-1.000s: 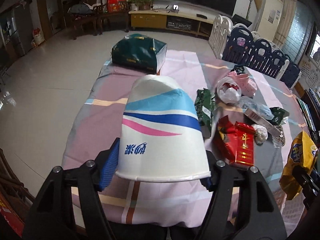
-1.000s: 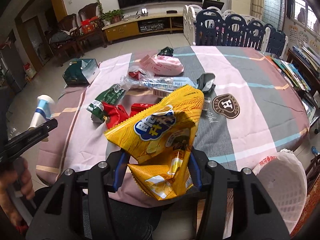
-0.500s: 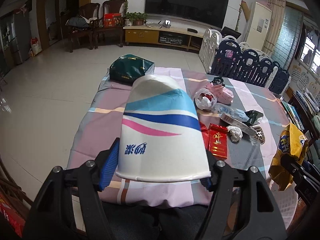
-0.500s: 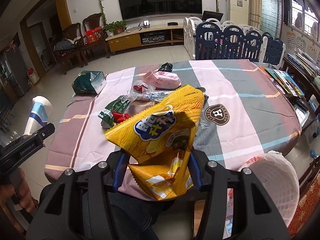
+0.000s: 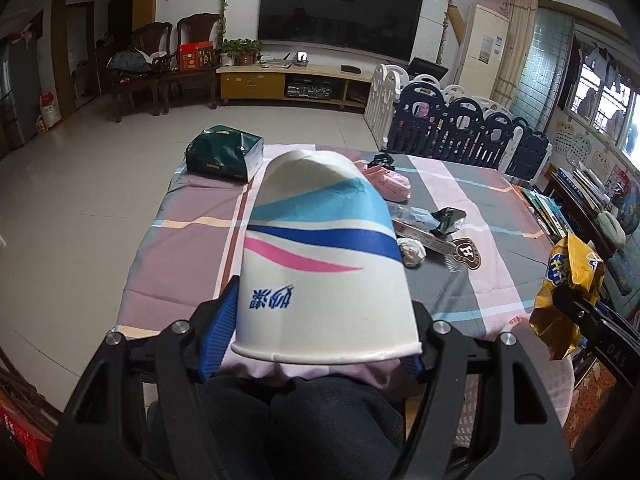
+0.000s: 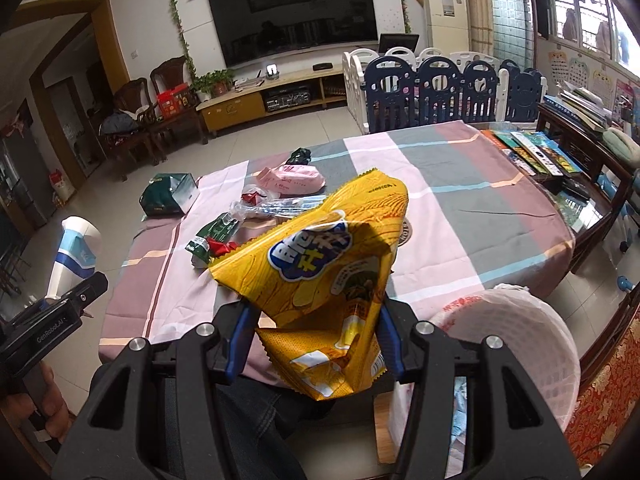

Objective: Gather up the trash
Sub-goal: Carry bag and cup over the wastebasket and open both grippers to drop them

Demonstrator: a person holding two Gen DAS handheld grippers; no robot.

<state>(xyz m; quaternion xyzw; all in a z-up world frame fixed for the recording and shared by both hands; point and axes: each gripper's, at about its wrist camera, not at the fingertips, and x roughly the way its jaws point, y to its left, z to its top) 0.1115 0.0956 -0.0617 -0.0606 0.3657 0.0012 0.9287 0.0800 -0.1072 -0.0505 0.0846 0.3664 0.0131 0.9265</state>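
My left gripper [image 5: 320, 336] is shut on a white paper cup [image 5: 324, 264] with blue and pink stripes, held mouth toward the camera. My right gripper [image 6: 312, 340] is shut on a crumpled yellow snack bag [image 6: 320, 264]. Both are lifted near the table's front edge, above a person's dark-trousered lap. The cup [image 6: 74, 252] also shows at the left of the right wrist view, the yellow bag [image 5: 568, 280] at the right of the left wrist view. A white mesh bin [image 6: 512, 344] with a plastic liner stands low at the right.
The striped tablecloth [image 6: 460, 200] still carries a green bag [image 5: 224, 152], a pink packet [image 6: 292, 178], green and red wrappers [image 6: 216, 240], a clear wrapper [image 6: 280, 204] and a crumpled ball [image 5: 412, 250]. Books [image 6: 536, 152] lie on a side table at right; a playpen fence [image 5: 460, 128] stands behind.
Both grippers have pulled back and risen from the table with their loads; the table now looks farther away, and the bin and the person's lap show more.
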